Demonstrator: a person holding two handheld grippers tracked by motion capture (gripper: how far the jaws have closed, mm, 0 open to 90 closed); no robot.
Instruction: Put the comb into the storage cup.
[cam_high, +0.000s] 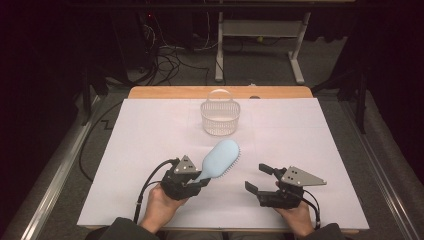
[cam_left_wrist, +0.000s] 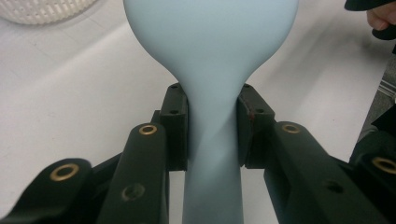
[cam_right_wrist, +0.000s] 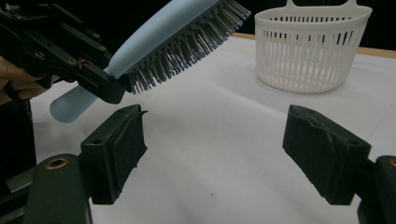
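Two grippers low over white table (cam_high: 150, 130), left gripper (cam_high: 192, 181) clamping pale blue plastic hairbrush (cam_high: 220, 157) by its handle, head toward 1 o'clock, right gripper (cam_high: 260, 178) jaws wide, holding nothing, white slotted plastic basket (cam_high: 220, 117) at 12 o'clock.

Colours as I read them from my station:

Hairbrush (cam_high: 219, 159): pale powder blue, plain back and handle; I see grey bristles with blue tips in the right gripper view.

Basket (cam_high: 220, 117), far centre: white, with a pattern of fine vertical slots around its wall.

Left gripper (cam_high: 196, 183), near left: matte black body, brass-coloured rings at the pivots, grey three-cornered plate on top.

Right gripper (cam_high: 259, 179), near right: the same black, with a grey plate and black pads.

Table cover (cam_high: 150, 130): plain white, unpatterned.

Table edge (cam_high: 165, 92), far side: light wood brown.

Floor (cam_high: 260, 65) beyond: I make it grey.
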